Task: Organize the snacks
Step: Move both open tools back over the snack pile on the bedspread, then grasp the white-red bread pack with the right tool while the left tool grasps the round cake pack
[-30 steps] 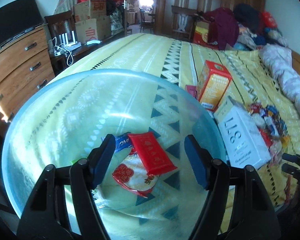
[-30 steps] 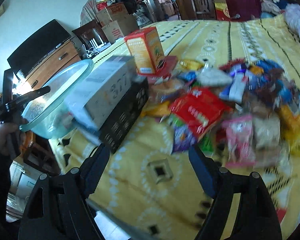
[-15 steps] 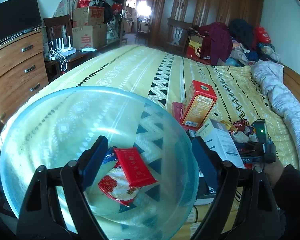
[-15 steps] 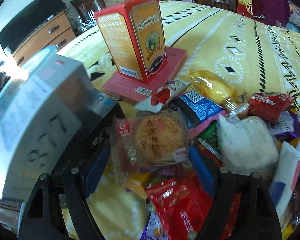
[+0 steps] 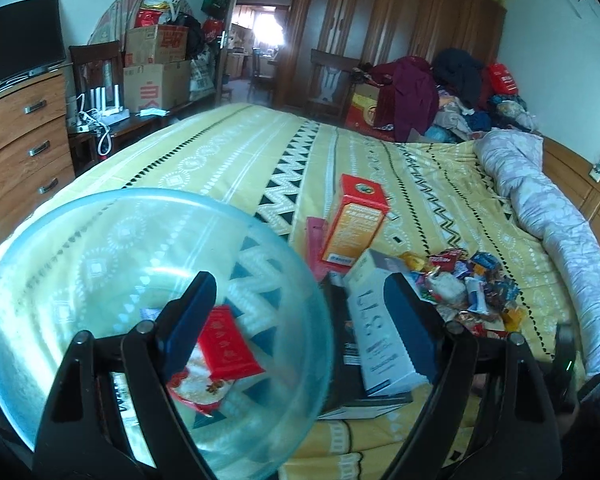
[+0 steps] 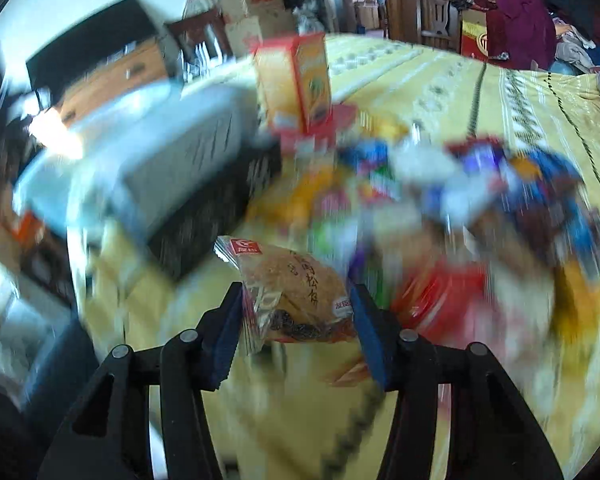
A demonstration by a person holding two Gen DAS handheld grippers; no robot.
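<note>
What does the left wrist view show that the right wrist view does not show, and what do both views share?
Only the left wrist view shows the open left tongs over the clear blue plastic bowl, which holds a flat red packet and a red-and-white packet.

Only the right wrist view shows the right tongs shut on a clear-wrapped round brown pastry.

Both show the upright orange-and-red carton, the white rectangular box, the pile of mixed colourful snack packets and the yellow patterned bedspread.

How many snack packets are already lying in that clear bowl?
2 clearly: a red packet on top, and a red-and-white packet under it, both inside the bowl. The left tool may hide more.
</note>
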